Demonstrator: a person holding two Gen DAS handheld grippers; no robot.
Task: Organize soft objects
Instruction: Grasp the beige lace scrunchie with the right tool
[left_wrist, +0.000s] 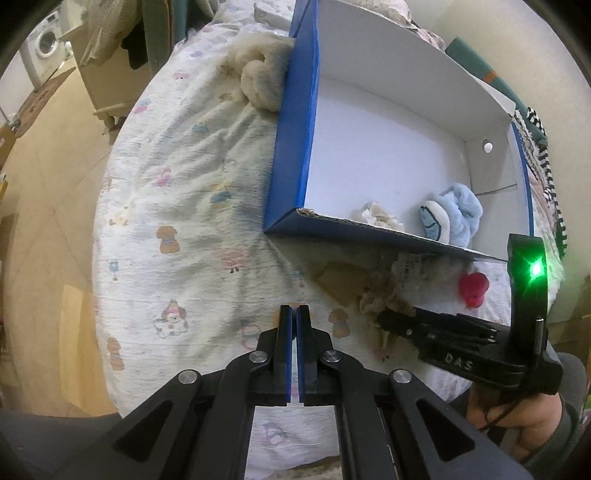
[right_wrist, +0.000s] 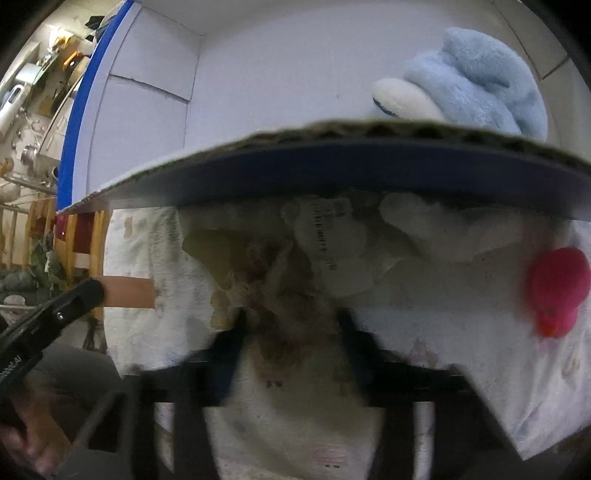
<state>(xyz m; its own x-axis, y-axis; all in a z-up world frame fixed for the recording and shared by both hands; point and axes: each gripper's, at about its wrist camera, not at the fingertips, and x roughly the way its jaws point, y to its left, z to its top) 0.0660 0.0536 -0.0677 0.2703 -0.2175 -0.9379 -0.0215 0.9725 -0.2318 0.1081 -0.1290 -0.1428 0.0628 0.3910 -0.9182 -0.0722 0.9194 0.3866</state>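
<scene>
A blue box with a white inside (left_wrist: 291, 147) lies on the bed. In it sit a light blue plush (left_wrist: 458, 216) (right_wrist: 472, 77) and a small cream soft thing (left_wrist: 380, 218). My left gripper (left_wrist: 294, 314) is shut and empty, over the patterned sheet in front of the box. My right gripper (right_wrist: 290, 317) (left_wrist: 384, 319) is at a beige lacy soft toy (right_wrist: 280, 288) (left_wrist: 380, 299) lying just in front of the box wall; its fingers stand on either side of the toy. A red plush (left_wrist: 472, 290) (right_wrist: 557, 291) lies to the right. A cream fluffy toy (left_wrist: 258, 81) rests against the box's left side.
The bed has a white printed sheet (left_wrist: 177, 206), and its edge drops to a wooden floor (left_wrist: 44, 229) on the left. A white paper tag (right_wrist: 325, 236) lies by the lacy toy. A striped cloth (left_wrist: 550, 177) lies right of the box.
</scene>
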